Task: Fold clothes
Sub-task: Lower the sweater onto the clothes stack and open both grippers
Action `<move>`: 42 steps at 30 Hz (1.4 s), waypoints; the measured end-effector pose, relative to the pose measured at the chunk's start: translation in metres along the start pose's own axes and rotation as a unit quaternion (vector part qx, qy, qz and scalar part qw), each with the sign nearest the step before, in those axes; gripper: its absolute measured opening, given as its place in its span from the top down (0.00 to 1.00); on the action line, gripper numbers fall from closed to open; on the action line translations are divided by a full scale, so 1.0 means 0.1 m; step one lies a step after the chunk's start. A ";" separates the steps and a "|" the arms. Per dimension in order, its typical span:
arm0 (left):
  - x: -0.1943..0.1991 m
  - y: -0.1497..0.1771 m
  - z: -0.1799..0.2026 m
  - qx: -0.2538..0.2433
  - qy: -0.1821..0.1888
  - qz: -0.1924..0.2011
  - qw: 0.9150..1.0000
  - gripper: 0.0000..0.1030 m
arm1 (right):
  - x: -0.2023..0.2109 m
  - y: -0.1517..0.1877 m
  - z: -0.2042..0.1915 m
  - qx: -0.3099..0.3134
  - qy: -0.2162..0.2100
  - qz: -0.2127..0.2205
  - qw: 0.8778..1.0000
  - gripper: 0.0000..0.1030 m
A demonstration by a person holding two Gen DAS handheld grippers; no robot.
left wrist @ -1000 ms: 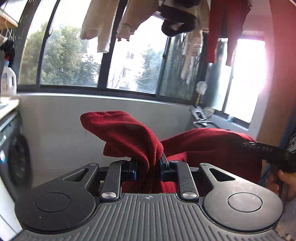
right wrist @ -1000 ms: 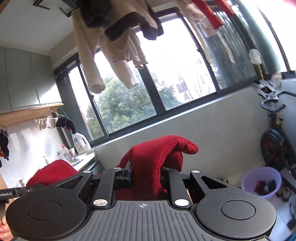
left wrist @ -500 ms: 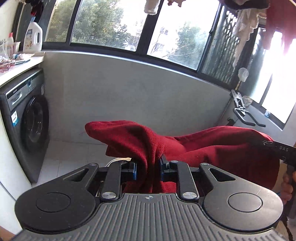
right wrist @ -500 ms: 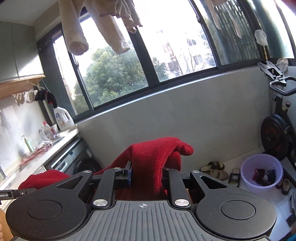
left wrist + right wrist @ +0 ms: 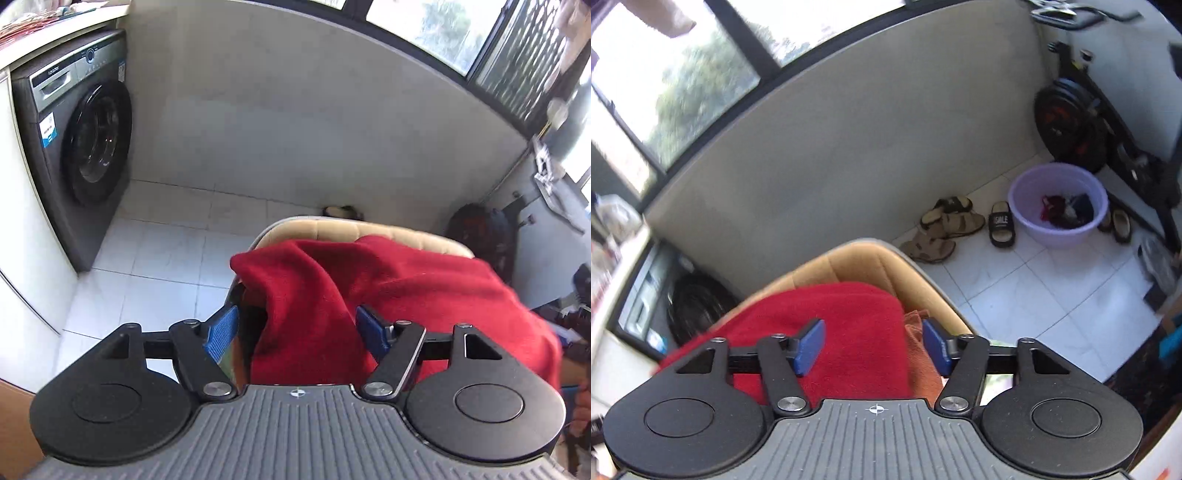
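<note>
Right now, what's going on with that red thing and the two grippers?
A person is laying a red fleece garment over a tan chair. Both the left gripper and right gripper stand open, so the garment rests on the chair, no longer clamped. An orange cloth lies beneath it.

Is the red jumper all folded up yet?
Not quite. The red garment already lies draped over the tan chair. Both the left gripper and right gripper are open, holding nothing. It looks bunched, so neat folding is probably left.
</note>
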State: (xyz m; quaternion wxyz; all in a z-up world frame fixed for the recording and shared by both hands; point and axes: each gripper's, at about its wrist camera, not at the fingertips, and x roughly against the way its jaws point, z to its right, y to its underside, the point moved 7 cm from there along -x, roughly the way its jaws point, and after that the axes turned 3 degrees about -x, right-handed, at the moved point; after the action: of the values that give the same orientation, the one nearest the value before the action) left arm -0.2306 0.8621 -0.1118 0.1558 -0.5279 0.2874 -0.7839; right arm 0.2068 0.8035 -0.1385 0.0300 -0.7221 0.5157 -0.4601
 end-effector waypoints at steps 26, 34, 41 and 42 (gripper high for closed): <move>0.54 0.74 0.04 0.046 0.045 0.028 0.998 0.14 | 0.59 0.92 0.32 0.053 0.058 0.026 0.997 0.90; 0.79 0.76 0.24 -0.022 -0.023 0.042 0.999 0.05 | 0.65 1.02 0.11 0.070 0.171 0.035 0.982 0.17; 0.84 0.69 0.49 -0.080 -0.059 0.060 0.993 0.05 | 0.79 0.85 -0.14 0.083 0.198 0.061 0.975 0.01; 0.85 0.68 0.53 -0.089 -0.064 0.063 0.992 0.05 | 0.82 0.82 -0.18 0.086 0.197 0.066 0.974 0.01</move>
State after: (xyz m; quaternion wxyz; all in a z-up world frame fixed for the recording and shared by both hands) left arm -0.2196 0.7465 -0.0762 0.1756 -0.5694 0.3781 -0.7085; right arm 0.1389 0.7099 -0.1188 0.0199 -0.5763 0.5164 -0.6331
